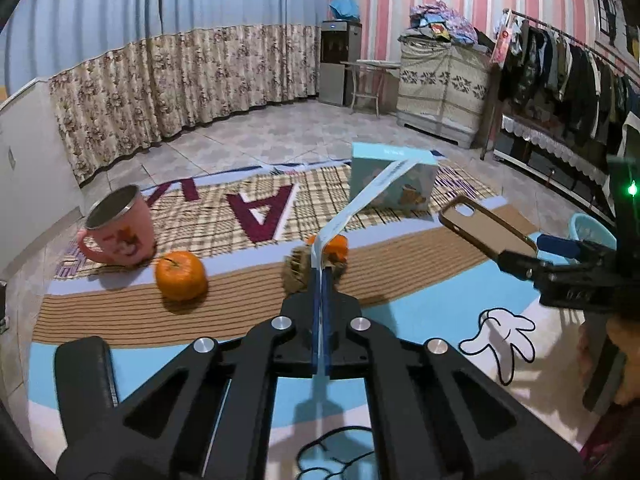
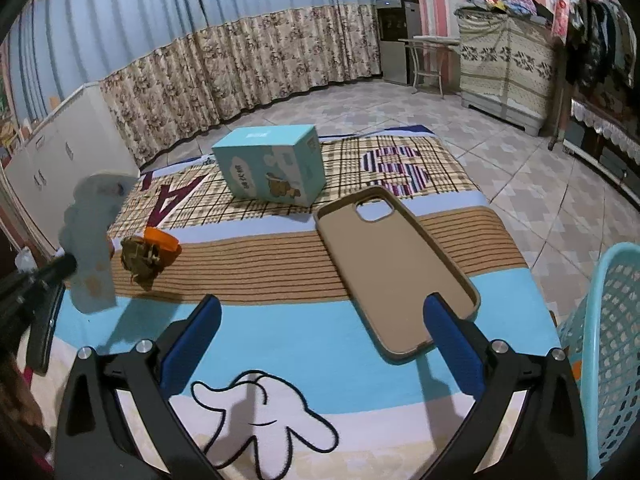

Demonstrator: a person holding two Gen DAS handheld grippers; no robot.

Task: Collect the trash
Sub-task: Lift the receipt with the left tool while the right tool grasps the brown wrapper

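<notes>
Left tongs [image 1: 322,268] pinch a thin white paper strip [image 1: 376,188] above the mat [image 1: 248,280]; right tongs [image 2: 320,320] gape wide, empty. Turquoise basket [image 2: 608,320] beside the mat's right edge; its contents are hidden.

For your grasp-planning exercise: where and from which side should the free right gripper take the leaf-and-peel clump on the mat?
Grip the clump across its leafy sides, from above. It is low, loose and ragged on the mat, with no handle, and the right gripper is open.
</notes>
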